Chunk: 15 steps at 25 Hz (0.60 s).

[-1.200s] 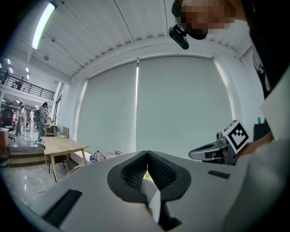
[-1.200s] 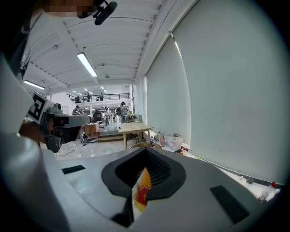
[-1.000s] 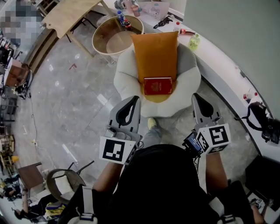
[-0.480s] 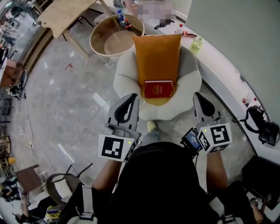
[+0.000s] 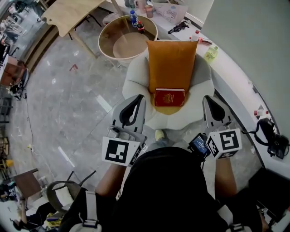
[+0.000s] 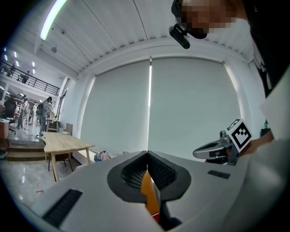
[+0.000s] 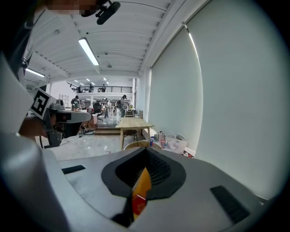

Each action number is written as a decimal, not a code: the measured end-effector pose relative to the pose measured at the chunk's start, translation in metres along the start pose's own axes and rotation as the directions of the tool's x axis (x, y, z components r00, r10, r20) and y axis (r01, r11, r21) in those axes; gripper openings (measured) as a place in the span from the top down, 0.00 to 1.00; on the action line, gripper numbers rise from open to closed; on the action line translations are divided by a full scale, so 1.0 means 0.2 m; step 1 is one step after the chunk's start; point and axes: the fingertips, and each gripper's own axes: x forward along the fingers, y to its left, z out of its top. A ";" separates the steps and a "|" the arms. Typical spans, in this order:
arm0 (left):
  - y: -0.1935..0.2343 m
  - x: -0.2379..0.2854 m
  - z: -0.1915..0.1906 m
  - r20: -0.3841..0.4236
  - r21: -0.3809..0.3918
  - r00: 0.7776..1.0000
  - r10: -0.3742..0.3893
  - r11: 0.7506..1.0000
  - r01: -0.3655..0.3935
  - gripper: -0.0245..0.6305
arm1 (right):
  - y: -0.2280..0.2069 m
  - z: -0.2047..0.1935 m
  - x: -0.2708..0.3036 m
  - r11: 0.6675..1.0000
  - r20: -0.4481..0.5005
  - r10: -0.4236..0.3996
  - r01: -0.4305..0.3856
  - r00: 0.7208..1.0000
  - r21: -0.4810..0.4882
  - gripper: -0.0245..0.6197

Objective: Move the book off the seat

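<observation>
A red book (image 5: pixel 170 97) lies on an orange cushion (image 5: pixel 171 68) that leans on the back of a round white armchair (image 5: pixel 136 81). Both grippers hang in front of the person's body, short of the seat. My left gripper (image 5: pixel 138 98) is to the left of the book and my right gripper (image 5: pixel 209 99) to its right. Each is shut with nothing in it. In the left gripper view the jaws (image 6: pixel 147 154) meet, and a strip of the cushion (image 6: pixel 149 195) shows below them. The right gripper view shows its jaws (image 7: pixel 146 150) together, with the cushion (image 7: pixel 142 183) and book (image 7: pixel 138 204) beyond.
Behind the chair stands a round wooden table (image 5: pixel 127 41) with bottles on it, and a long wooden table (image 5: pixel 72 11) is further left. A curved white counter (image 5: pixel 235 68) runs along the right with a green bottle (image 5: pixel 210 53) and a black bag (image 5: pixel 272 136). A dark chair (image 5: pixel 63 190) is at lower left.
The head view has shifted, so the chair and book now sit a little lower and further right in the frame. Both grippers stay shut and have hardly moved.
</observation>
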 end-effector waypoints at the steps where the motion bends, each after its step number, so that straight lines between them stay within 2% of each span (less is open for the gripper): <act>1: 0.02 0.01 0.00 0.003 0.003 1.000 0.002 1.000 -0.002 0.94 | 0.00 0.00 0.01 1.000 -0.003 -0.002 0.002 1.000 -0.003 0.94; 15: 0.00 0.06 0.01 0.025 -0.006 1.000 -0.002 1.000 0.002 0.94 | -0.08 0.01 0.03 1.000 0.008 -0.012 0.013 1.000 -0.010 0.94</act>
